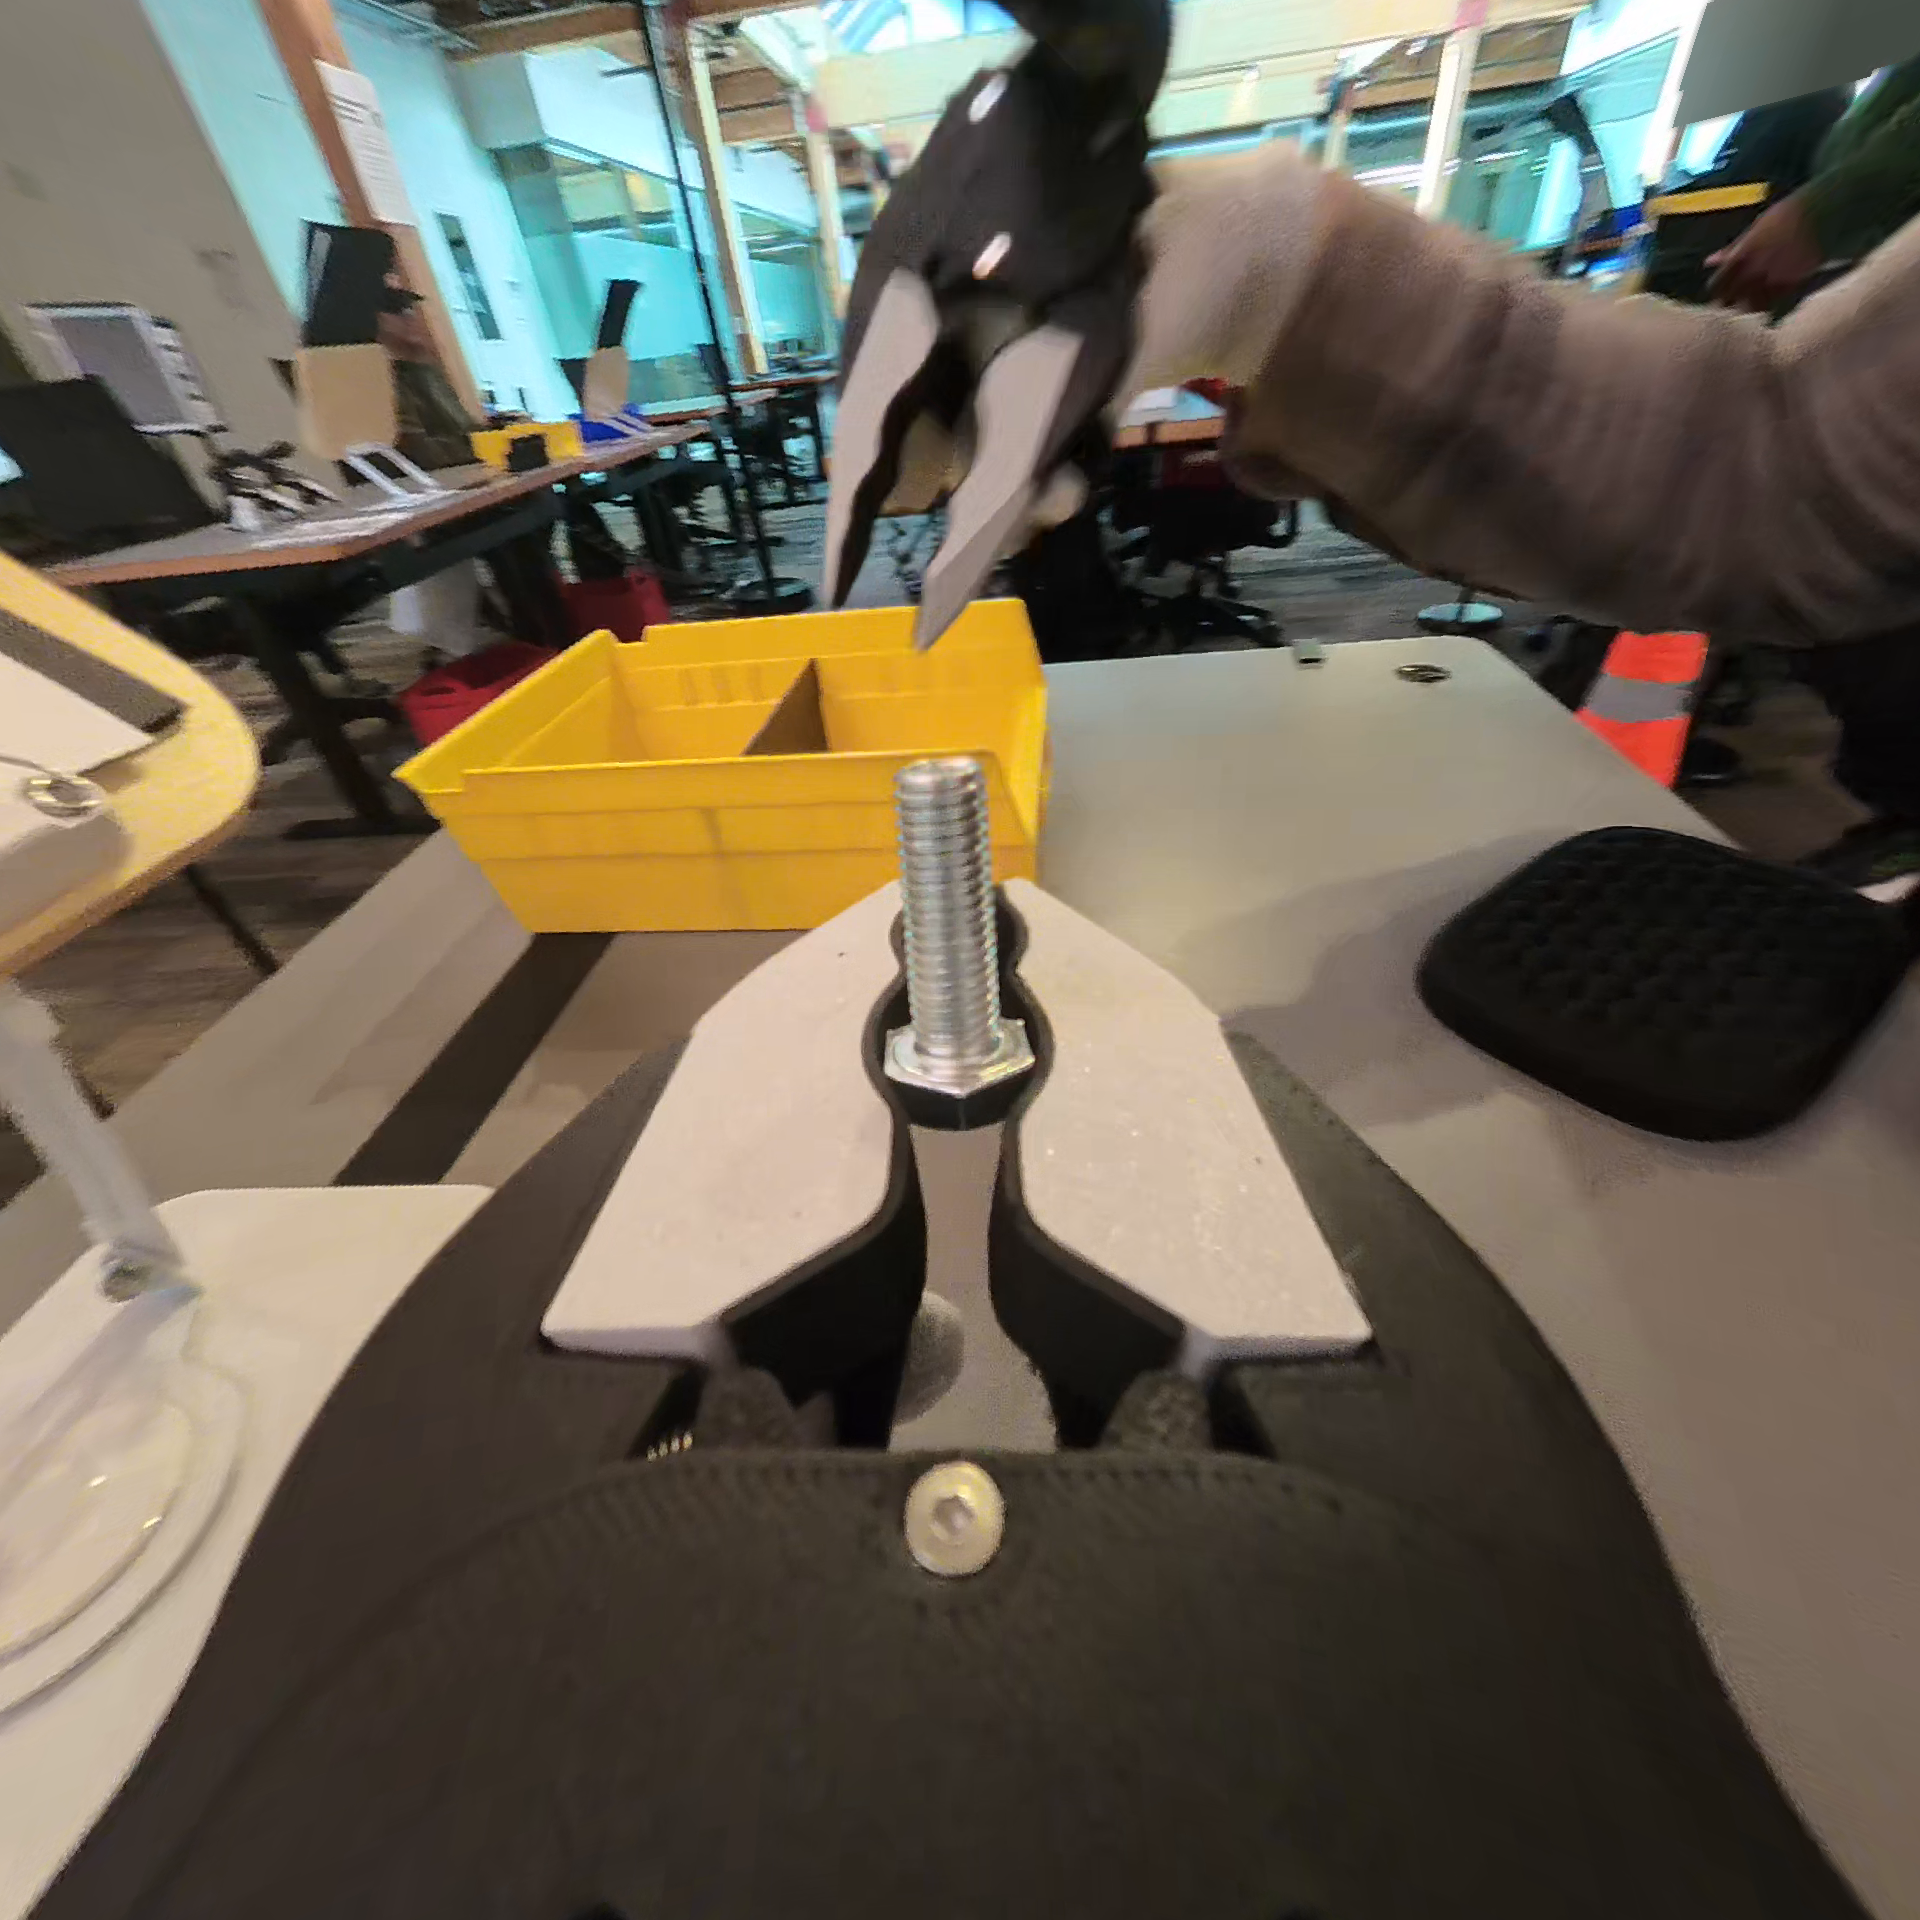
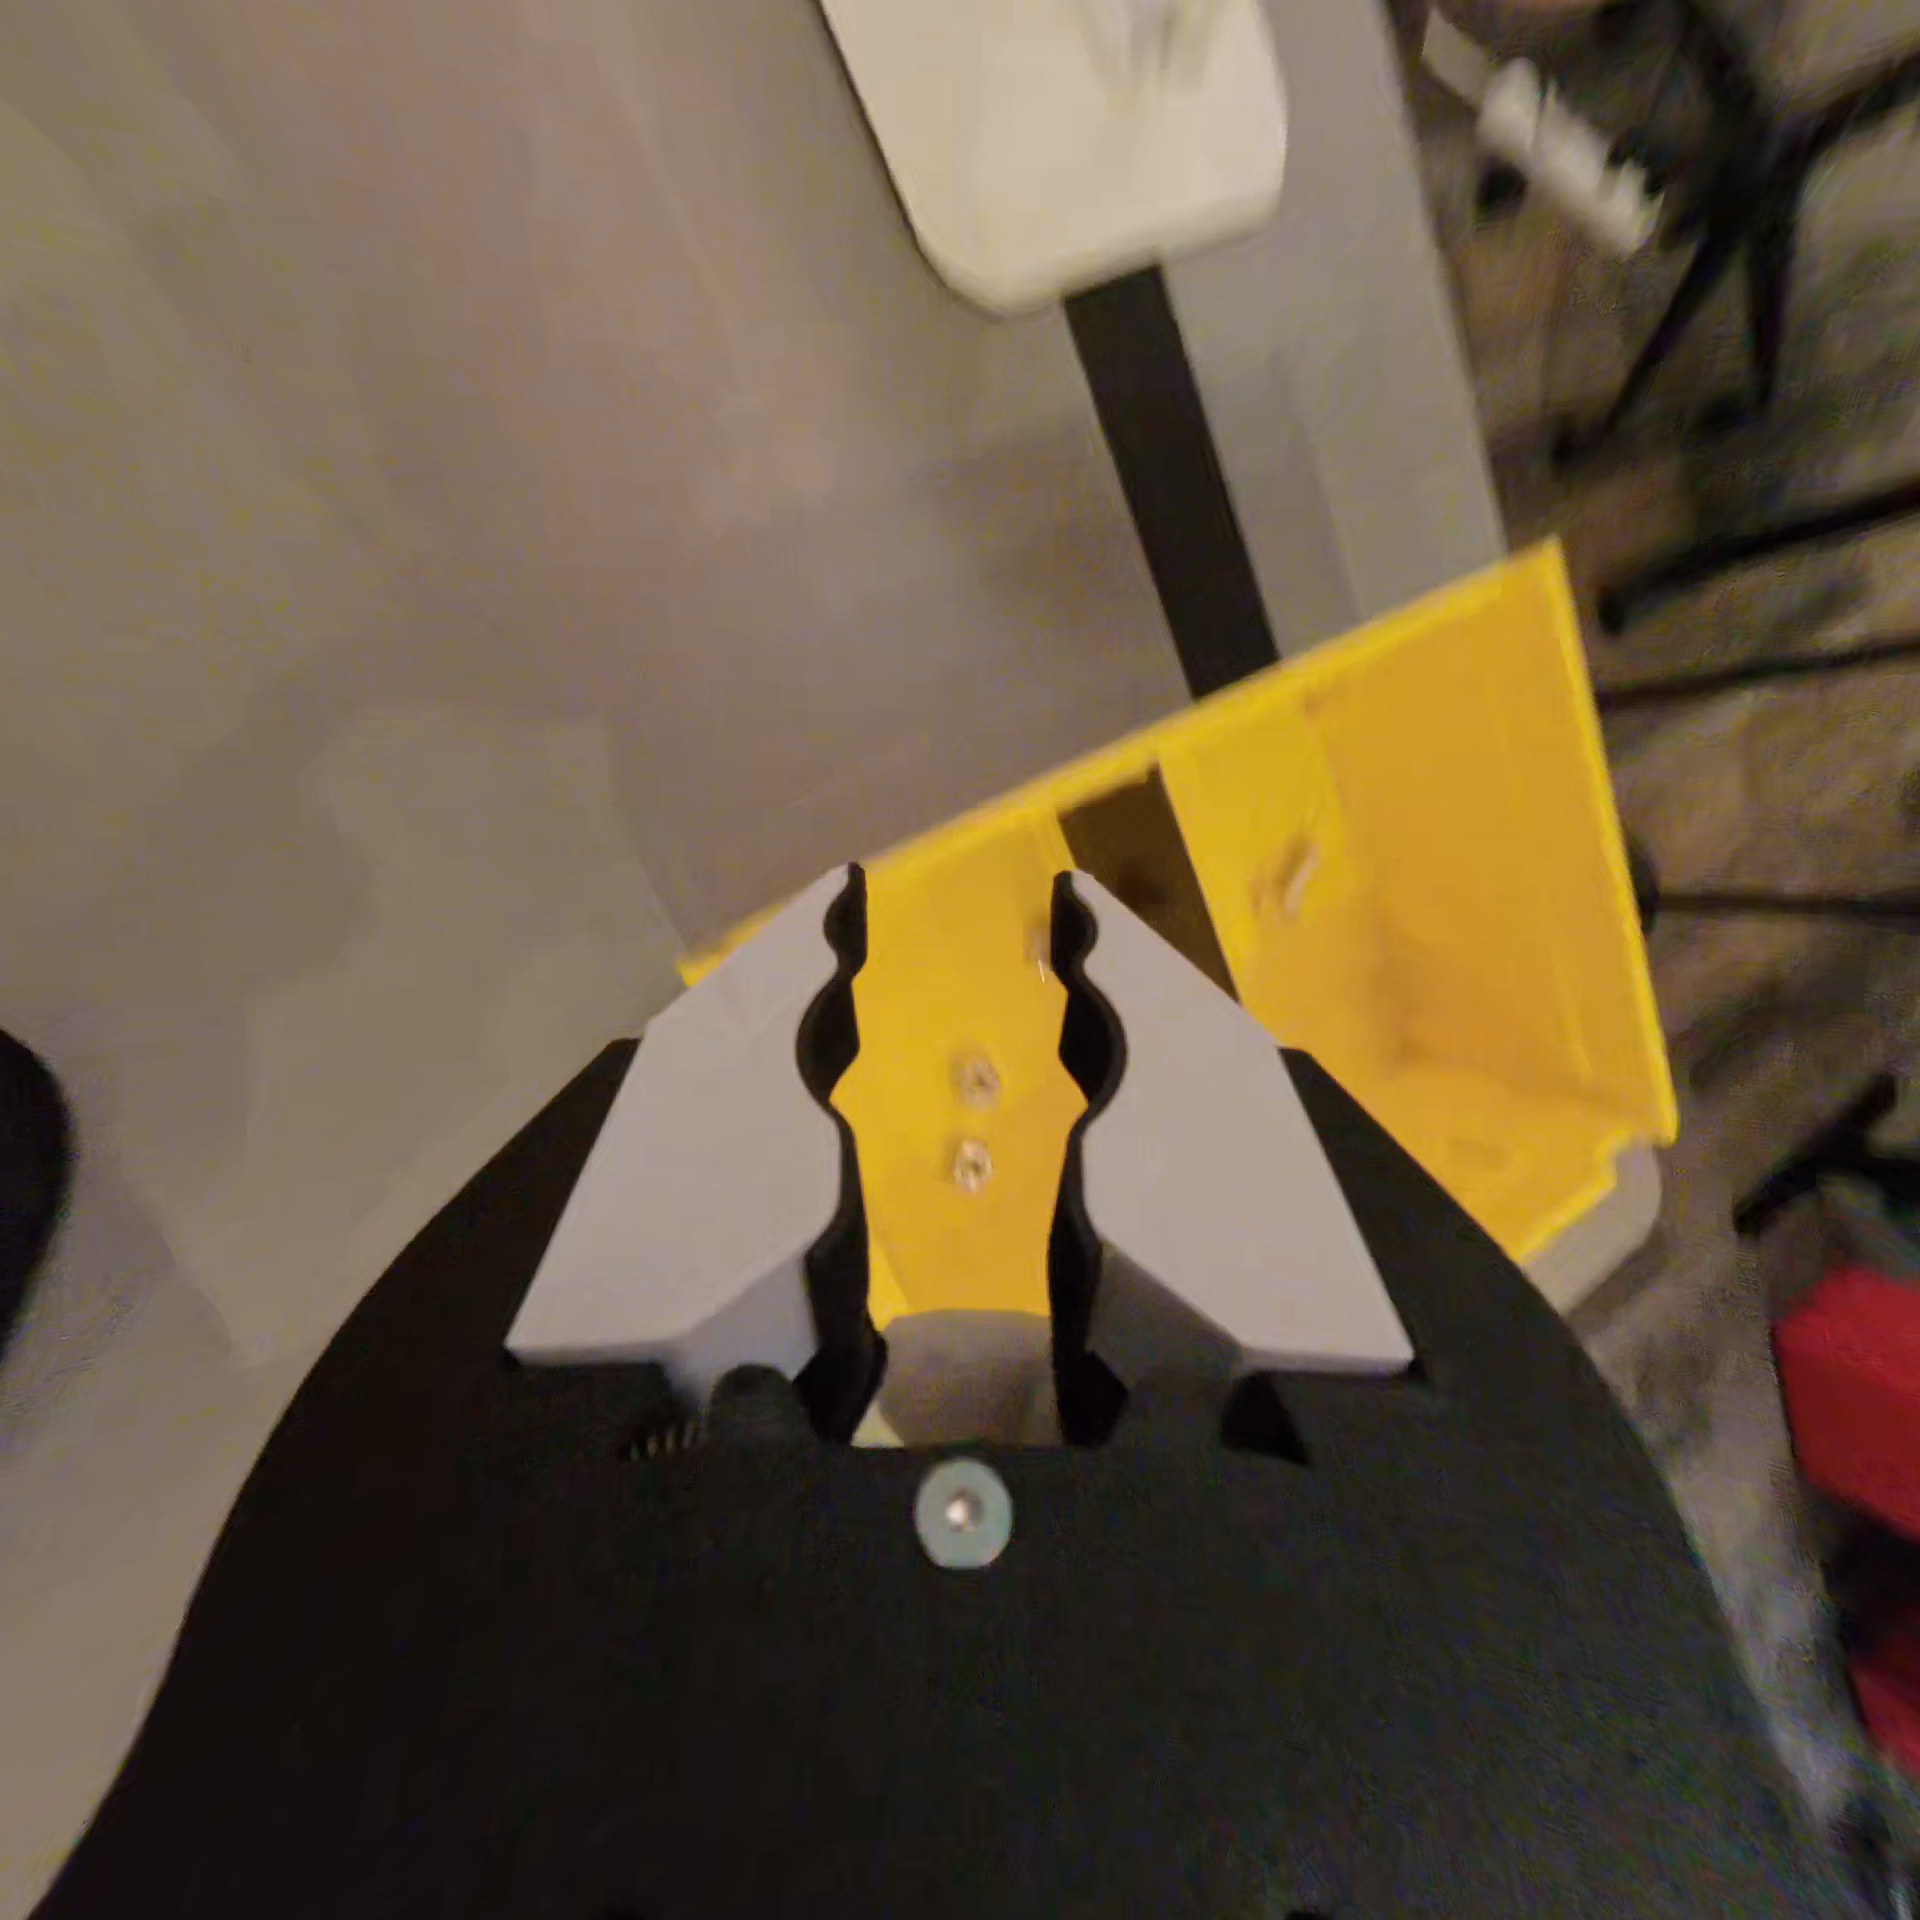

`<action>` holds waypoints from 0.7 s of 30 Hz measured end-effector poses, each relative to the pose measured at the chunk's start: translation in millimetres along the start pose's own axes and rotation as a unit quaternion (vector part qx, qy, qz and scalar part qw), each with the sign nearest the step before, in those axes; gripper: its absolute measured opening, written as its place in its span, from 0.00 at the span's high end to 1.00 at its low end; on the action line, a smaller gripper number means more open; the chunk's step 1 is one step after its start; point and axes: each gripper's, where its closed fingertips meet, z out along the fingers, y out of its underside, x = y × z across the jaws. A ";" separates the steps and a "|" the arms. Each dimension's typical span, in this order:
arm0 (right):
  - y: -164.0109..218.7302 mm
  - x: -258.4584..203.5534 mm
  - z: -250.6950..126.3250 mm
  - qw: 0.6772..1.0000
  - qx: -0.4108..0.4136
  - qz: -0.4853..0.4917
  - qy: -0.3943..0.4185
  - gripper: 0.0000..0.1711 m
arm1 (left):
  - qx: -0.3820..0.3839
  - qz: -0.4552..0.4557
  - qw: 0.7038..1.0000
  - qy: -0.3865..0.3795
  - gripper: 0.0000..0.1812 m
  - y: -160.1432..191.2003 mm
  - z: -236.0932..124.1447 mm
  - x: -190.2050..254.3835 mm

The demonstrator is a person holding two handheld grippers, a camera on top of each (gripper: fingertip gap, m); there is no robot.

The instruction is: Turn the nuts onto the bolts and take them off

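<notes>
The left hand-held gripper (image 1: 951,997) pinches a silver hex bolt (image 1: 948,914) between its grey fingers (image 1: 790,1122), gripped at the hex head with the threaded shank standing up past the fingertips. No nut sits on the thread.

Beyond it, a yellow divided bin (image 1: 727,790) rests on the grey bench (image 1: 1247,790), with a black textured pad (image 1: 1662,977) lying to the right.

The right hand-held gripper (image 1: 894,613), held by a person's sleeved arm (image 1: 1507,436), hangs point-down just above the bin's far wall. In its own view, the right hand-held gripper (image 2: 956,894) is spread apart and holds nothing. Between its fingers, two small hex nuts (image 2: 975,1117) lie on the floor of one compartment of the bin (image 2: 1455,935). Other small metal pieces in the bin are too blurred to identify.
</notes>
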 end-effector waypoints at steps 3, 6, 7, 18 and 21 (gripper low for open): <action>-113.1 -57.5 -38.8 0.974 0.221 -0.035 -0.042 0.82 | 0.003 0.022 0.998 -0.054 0.95 -3.5 1.9 -11.1; -169.3 -92.8 -41.5 0.948 0.310 -0.038 -0.055 0.81 | 0.020 0.026 0.997 -0.067 0.95 -11.3 2.5 -10.1; -180.4 -100.2 -36.3 0.943 0.325 -0.036 -0.060 0.81 | 0.019 0.030 0.997 -0.066 0.95 -12.0 3.2 -8.5; -226.6 -136.4 -10.6 0.901 0.411 0.014 -0.140 0.96 | 0.021 0.067 0.995 -0.075 0.95 -21.0 6.3 -0.2; -225.3 -133.9 -17.3 0.890 0.430 0.034 -0.148 0.96 | 0.013 0.071 0.993 -0.089 0.90 -25.4 8.0 -0.6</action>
